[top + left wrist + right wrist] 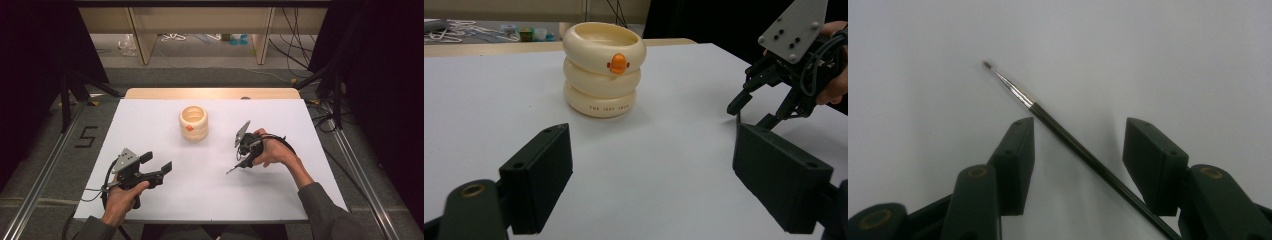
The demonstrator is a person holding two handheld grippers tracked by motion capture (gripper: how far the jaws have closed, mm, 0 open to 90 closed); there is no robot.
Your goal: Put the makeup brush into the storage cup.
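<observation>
Right gripper view has your right gripper (1075, 145) spread around the paintbrush (1068, 137), tip at eleven o'clock, pads not touching; left gripper (651, 175) gapes.

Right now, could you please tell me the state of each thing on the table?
Paintbrush: lying flat on the table, between the right tool's jaws, not yet gripped.
Cream cup: upright, apart from both tools.
Right tool: open, straddling the brush.
Left tool: open, nothing between its jaws.
</observation>
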